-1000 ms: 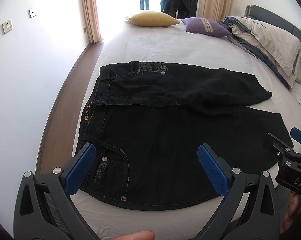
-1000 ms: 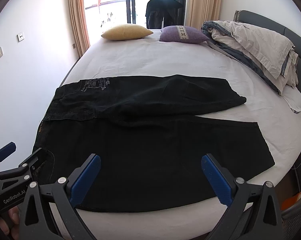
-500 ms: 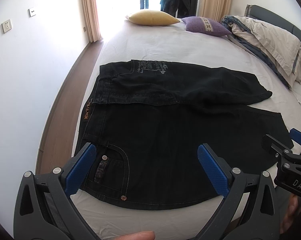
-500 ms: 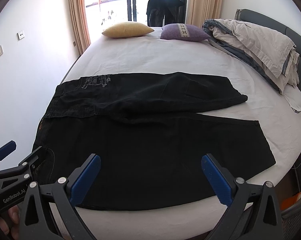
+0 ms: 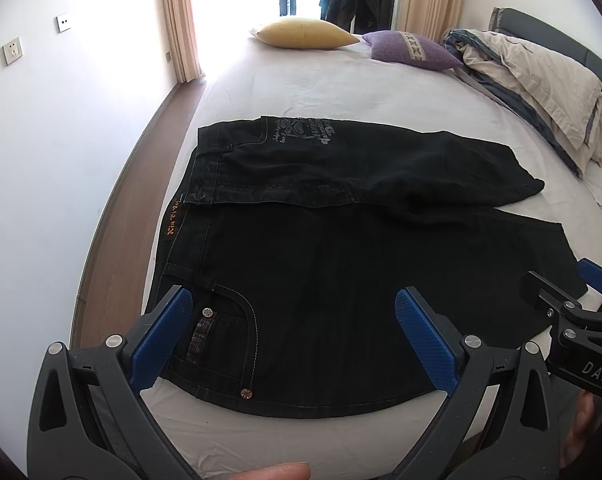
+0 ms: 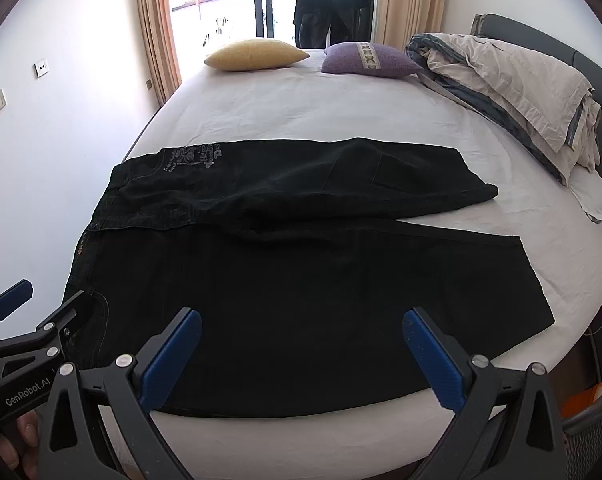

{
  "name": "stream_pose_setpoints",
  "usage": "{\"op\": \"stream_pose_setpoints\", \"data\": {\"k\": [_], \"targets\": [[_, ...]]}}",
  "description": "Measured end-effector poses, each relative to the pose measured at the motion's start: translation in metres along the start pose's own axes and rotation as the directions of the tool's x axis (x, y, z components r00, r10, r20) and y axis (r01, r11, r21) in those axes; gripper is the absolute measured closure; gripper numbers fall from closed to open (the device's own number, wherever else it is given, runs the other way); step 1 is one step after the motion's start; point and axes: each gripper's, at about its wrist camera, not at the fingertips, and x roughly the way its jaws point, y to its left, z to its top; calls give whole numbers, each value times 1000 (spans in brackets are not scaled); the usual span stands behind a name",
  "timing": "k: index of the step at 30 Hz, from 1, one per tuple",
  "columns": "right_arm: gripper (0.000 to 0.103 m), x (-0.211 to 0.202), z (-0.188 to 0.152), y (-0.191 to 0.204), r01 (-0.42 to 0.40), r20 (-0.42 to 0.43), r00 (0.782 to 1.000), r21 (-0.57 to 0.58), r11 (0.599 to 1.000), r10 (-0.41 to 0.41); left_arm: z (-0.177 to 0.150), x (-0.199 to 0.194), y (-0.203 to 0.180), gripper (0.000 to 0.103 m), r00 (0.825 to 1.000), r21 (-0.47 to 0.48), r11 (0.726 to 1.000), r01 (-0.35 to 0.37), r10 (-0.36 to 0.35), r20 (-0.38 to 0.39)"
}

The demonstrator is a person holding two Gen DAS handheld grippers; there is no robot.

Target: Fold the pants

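Observation:
Black pants lie flat across the near part of the white bed, waistband at the left, legs running right. The far leg shows a grey printed graphic. A front pocket with metal rivets sits at the near left corner. My left gripper hovers open above the near edge by that pocket, holding nothing. My right gripper hovers open over the near leg's middle, also holding nothing. Each gripper shows at the other view's edge.
A yellow pillow and a purple pillow lie at the bed's far end. A bundled duvet rests along the grey headboard on the right. Wood floor runs beside the left wall. A mesh basket stands at lower right.
Both grippers have drawn back slightly, so the pants sit a little farther up in both views. Jaws stay open and the pants have not moved.

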Motion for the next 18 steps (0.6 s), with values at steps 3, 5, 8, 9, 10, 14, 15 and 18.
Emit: {"op": "stream_pose_setpoints", "data": {"k": [3, 5, 8, 9, 10, 14, 15, 18], "targets": [[0, 0, -1, 0, 0, -1, 1000, 0, 1000, 0, 0, 0, 0, 0, 1000, 0, 1000, 0, 0, 0], [0, 0, 0, 1, 0, -1, 1000, 0, 1000, 0, 0, 0, -1, 0, 1000, 0, 1000, -1, 1, 0], [0, 0, -1, 1, 0, -2, 1000, 0, 1000, 0, 0, 0, -1, 0, 1000, 0, 1000, -1, 1, -1], [0, 0, -1, 1, 0, -2, 1000, 0, 1000, 0, 1, 0, -1, 0, 1000, 1, 1000, -1, 1, -1], [0, 1, 0, 1, 1, -2, 1000, 0, 1000, -1, 0, 0, -1, 0, 1000, 1, 1000, -1, 1, -1], [0, 2, -1, 3, 1, -5, 1000, -1, 1000, -1, 1, 0, -1, 0, 1000, 0, 1000, -1, 1, -1], [0, 2, -1, 3, 0, -5, 1000, -1, 1000, 0, 1, 0, -1, 0, 1000, 1, 1000, -1, 1, -1], [0, 1, -2, 3, 0, -6, 1000, -1, 1000, 0, 1, 0, -1, 0, 1000, 2, 1000, -1, 1, -1]]}}
